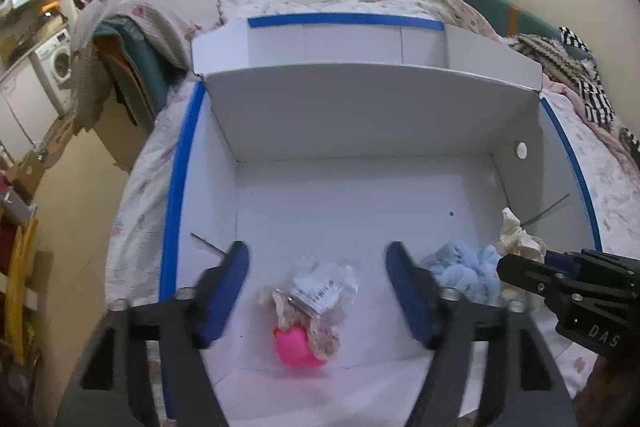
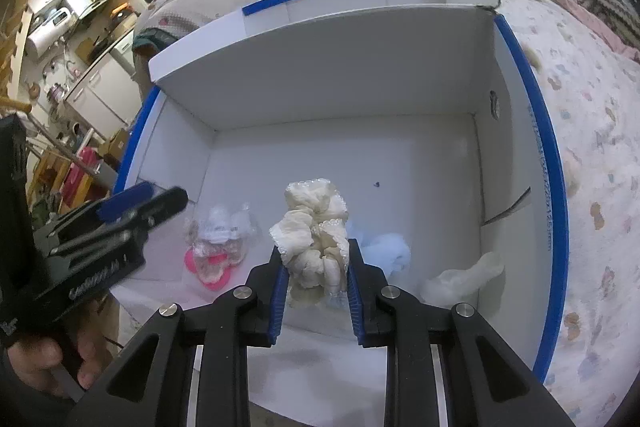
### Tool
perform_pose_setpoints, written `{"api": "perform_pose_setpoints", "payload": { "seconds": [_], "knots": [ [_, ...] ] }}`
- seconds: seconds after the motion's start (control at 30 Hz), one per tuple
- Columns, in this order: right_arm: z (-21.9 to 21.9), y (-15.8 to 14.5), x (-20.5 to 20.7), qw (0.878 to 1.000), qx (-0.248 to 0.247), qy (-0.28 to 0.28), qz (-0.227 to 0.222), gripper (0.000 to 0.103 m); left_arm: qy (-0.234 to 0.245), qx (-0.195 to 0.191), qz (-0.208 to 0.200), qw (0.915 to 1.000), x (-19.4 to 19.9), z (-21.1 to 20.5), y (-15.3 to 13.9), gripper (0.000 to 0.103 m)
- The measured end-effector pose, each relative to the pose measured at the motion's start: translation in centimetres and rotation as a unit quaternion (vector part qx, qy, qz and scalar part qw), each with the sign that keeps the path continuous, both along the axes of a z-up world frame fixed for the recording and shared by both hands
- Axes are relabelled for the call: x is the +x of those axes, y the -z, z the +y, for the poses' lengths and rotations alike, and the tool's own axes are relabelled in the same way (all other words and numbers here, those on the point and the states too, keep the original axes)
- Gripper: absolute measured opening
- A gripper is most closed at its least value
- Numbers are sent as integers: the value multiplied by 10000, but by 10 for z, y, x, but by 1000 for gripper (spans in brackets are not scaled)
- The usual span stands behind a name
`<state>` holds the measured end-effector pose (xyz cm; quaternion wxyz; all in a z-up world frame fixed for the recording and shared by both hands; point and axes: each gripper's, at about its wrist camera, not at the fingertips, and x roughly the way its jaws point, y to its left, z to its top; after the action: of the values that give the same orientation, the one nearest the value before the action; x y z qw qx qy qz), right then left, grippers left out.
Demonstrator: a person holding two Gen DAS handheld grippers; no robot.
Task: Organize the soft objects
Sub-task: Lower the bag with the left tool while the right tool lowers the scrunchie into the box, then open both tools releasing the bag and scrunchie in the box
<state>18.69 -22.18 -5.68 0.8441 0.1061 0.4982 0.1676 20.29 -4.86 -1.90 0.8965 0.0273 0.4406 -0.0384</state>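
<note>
Your reference is the white box [image 1: 360, 187] with blue-edged flaps, lying open on the bed [image 1: 168, 155].

Left gripper [image 1: 318, 259]: your jaws stand wide apart, with nothing pressed between the pads. Directly beneath the gap, on the box floor near the front wall, lies the bagged item [image 1: 308, 311], a clear packet with a pink piece at its near end.

Right gripper [image 2: 316, 259]: your blue pads are clamped on the cream scrunchie [image 2: 314, 227], which stands up out of the jaws above the box floor.

The light-blue scrunchie [image 2: 386, 247] lies on the box floor just behind and to the right of the cream one. A crumpled clear bag [image 2: 460, 279] rests in the box's front right corner, against the right wall.

A hand [image 2: 52, 359] grips the left tool outside the box's left wall.
</note>
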Motion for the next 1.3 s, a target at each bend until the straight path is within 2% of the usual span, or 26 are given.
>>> {"api": "perform_pose_setpoints", "payload": {
  "seconds": [0.1,0.2,0.27,0.37,0.43,0.6,0.77,1.07,1.3],
  "knots": [
    [0,1,1,10000,1,36,19,28,54,95,-13,9999,-2,-4,0,70],
    [2,2,3,10000,-18,43,15,41,41,161,22,9999,-2,-6,3,71],
    [3,2,2,10000,32,47,13,80,33,192,48,9998,-2,-7,4,71],
    [4,-3,-1,9999,120,57,-110,96,-9,232,36,9997,-2,-5,4,71],
    [3,-6,-1,9997,92,112,-196,103,-58,256,17,9997,-2,-4,4,71],
    [-5,-15,-4,9984,254,339,-370,103,-171,279,-48,9995,-2,-1,2,71],
    [-8,-22,-7,9972,213,460,-551,103,-196,148,-41,9997,-5,1,-1,71],
    [-6,-24,-12,9971,183,531,-507,103,-215,157,-151,9995,-14,4,-7,71],
    [2,-29,-16,9973,25,531,-506,103,-357,-9,-98,9993,-28,12,-16,71]
  ]
}}
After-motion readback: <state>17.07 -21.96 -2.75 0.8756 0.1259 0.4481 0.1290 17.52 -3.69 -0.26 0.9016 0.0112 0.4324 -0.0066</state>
